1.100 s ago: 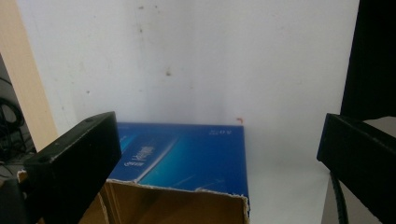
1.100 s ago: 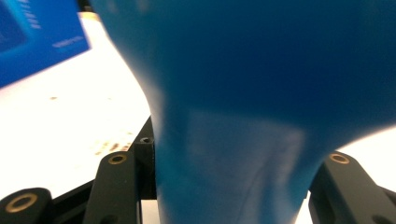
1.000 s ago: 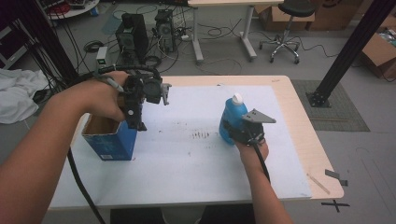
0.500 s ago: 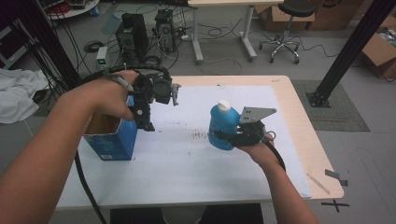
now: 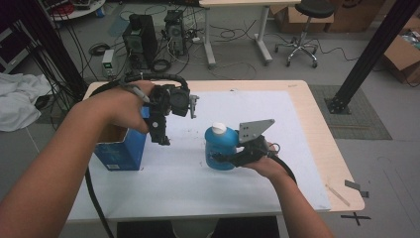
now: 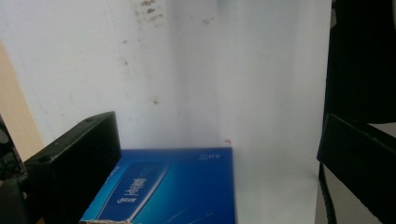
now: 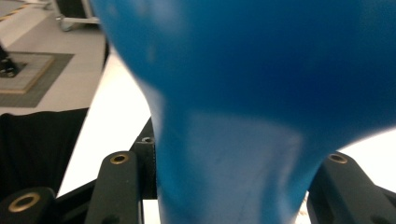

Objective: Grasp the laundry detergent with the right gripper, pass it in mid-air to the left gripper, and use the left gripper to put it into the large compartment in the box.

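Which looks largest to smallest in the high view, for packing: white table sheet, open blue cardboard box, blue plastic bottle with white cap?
1. White table sheet.
2. Open blue cardboard box.
3. Blue plastic bottle with white cap; it looks near the box's size, so that ranking is unsure.

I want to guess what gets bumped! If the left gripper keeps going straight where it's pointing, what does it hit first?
Probably the blue box. The left gripper points down with open jaws, the box's top edge just below and between them. If it slips past, the white mat comes next.

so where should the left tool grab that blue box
Grip the blue box by its thin top rim, coming straight down from above: it stands upright with its top open, and the left tool hovers just right of it with jaws apart.
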Demonstrator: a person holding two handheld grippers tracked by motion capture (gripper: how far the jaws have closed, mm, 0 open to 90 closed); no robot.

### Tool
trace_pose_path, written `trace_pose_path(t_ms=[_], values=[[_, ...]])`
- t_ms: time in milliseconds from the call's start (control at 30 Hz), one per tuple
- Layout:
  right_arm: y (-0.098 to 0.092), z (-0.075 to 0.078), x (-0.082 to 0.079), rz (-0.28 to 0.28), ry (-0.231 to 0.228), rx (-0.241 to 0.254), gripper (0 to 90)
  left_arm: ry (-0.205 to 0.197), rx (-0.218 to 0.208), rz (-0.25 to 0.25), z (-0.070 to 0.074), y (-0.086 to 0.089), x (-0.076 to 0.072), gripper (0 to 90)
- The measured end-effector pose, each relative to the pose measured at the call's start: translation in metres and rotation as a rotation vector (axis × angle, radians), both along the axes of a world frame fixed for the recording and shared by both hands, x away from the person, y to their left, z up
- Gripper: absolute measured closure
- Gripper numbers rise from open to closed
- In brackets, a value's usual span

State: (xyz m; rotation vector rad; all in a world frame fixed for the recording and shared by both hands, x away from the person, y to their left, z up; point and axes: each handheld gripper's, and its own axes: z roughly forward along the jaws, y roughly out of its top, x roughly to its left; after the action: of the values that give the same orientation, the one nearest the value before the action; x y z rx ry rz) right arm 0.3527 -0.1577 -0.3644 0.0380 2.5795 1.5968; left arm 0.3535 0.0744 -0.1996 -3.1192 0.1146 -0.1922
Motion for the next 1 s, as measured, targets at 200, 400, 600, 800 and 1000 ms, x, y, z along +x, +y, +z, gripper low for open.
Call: trace_pose_path(t_ms=[200,400,600,800,1000], values=[[0.016,-0.004,0.0,0.055,-0.001,0.001,47.6,0.015,0.001,-0.008,-0.006,-0.006,-0.006,0.1],[0.03,-0.009,-0.002,0.09,-0.001,0.001,47.5,0.039,-0.001,-0.011,-0.014,-0.007,-0.011,0.1],[0.044,-0.014,-0.002,0.121,0.01,-0.01,47.5,0.061,-0.003,-0.008,-0.024,-0.009,-0.014,0.1],[0.057,-0.016,-0.004,0.142,0.016,-0.001,47.5,0.079,-0.003,-0.009,-0.032,-0.012,-0.018,0.1],[0.07,-0.019,-0.005,0.156,0.021,0.0,47.4,0.086,-0.005,-0.019,-0.038,-0.016,-0.021,0.1]])
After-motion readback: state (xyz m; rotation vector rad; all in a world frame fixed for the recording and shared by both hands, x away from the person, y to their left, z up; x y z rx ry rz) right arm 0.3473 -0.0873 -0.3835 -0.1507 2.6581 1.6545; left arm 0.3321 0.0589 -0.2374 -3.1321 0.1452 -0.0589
